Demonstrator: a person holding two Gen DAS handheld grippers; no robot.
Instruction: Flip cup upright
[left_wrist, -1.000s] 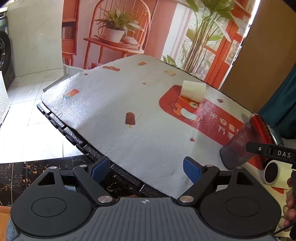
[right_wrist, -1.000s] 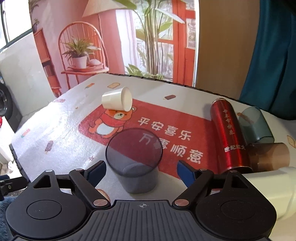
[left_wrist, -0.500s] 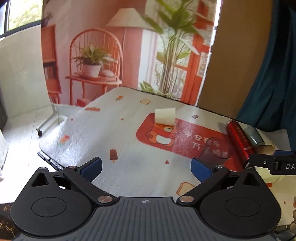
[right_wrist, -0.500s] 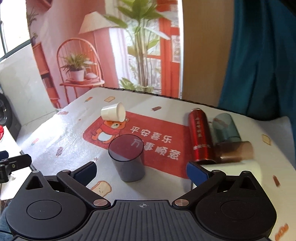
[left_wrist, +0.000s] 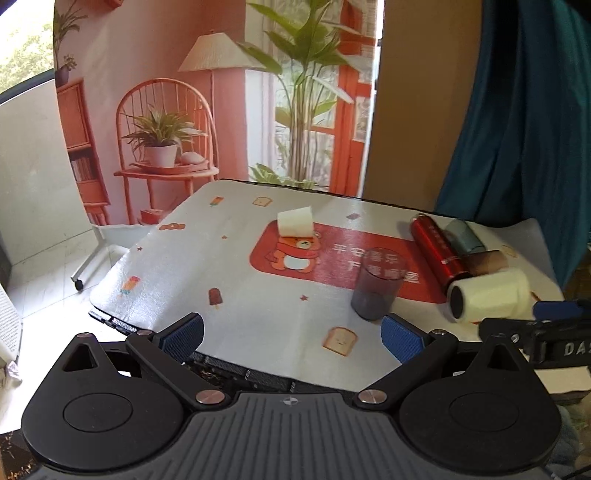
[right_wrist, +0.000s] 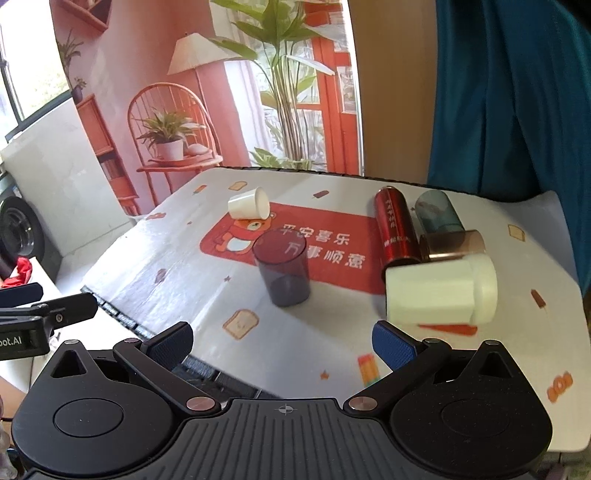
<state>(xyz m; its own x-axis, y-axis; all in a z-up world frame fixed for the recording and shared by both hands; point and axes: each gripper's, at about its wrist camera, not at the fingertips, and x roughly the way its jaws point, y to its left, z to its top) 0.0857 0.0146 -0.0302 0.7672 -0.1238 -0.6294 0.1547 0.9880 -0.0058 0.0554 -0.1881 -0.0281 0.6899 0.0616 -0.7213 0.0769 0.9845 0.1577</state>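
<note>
A dark translucent cup (left_wrist: 377, 286) (right_wrist: 282, 267) stands upright on the table mat (left_wrist: 258, 295) (right_wrist: 332, 325). A small white paper cup (left_wrist: 295, 221) (right_wrist: 249, 203) lies on its side at the far end of the red bear print. A red bottle (left_wrist: 437, 249) (right_wrist: 394, 229), a teal cup (left_wrist: 463, 234) (right_wrist: 437, 212), a brown cup (left_wrist: 485, 261) (right_wrist: 454, 243) and a big white cup (left_wrist: 491, 293) (right_wrist: 441, 291) lie on their sides at the right. My left gripper (left_wrist: 291, 334) and right gripper (right_wrist: 282, 343) are open and empty, held back above the near edge.
The mat hangs over the table's front edge (left_wrist: 240, 373). A printed backdrop (left_wrist: 207, 103) stands behind the table, a teal curtain (right_wrist: 517, 96) at the right. The left gripper shows in the right wrist view (right_wrist: 40, 314), the right gripper in the left wrist view (left_wrist: 546, 332).
Both grippers have pulled back and risen from the table. The dark cup, close between the right fingers a second ago, now stands free and farther off.
</note>
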